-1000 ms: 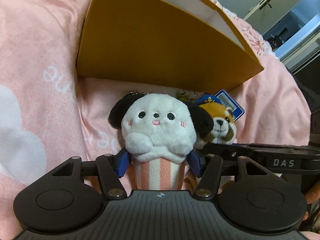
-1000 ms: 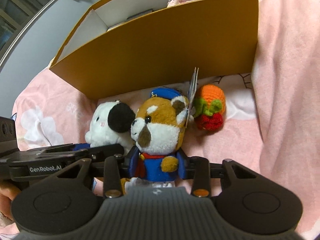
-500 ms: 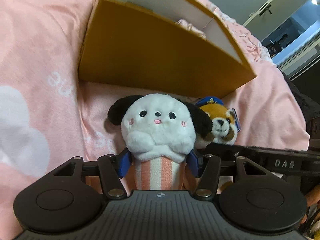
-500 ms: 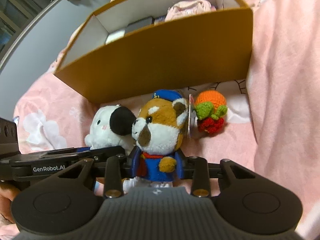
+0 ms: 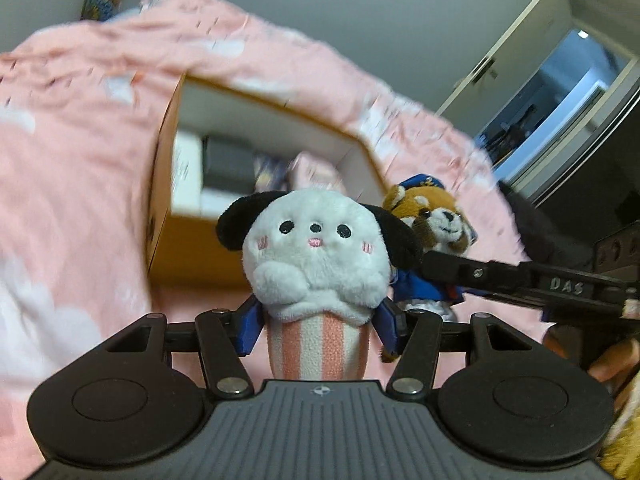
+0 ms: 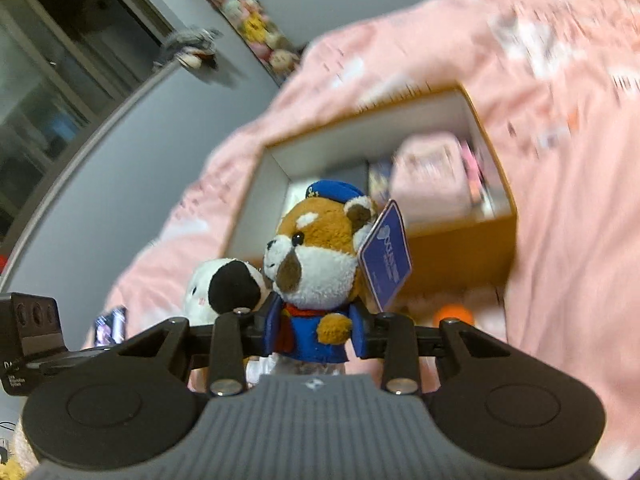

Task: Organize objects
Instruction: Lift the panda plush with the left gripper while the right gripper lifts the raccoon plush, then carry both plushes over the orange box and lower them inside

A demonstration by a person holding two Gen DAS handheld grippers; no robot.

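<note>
Left gripper [image 5: 318, 326] clamped on white black-eared plush dog's [image 5: 318, 256] striped base; right gripper [image 6: 314, 334] clamped on blue-suited orange plush fox [image 6: 320, 256] (purple tag dangling). Both held above pink blanket [image 5: 72, 152], before open mustard cardboard box [image 6: 460, 248].

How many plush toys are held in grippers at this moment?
2: the white puppy plush in the left gripper, the red panda plush in the right gripper. The box may hide others.
</note>
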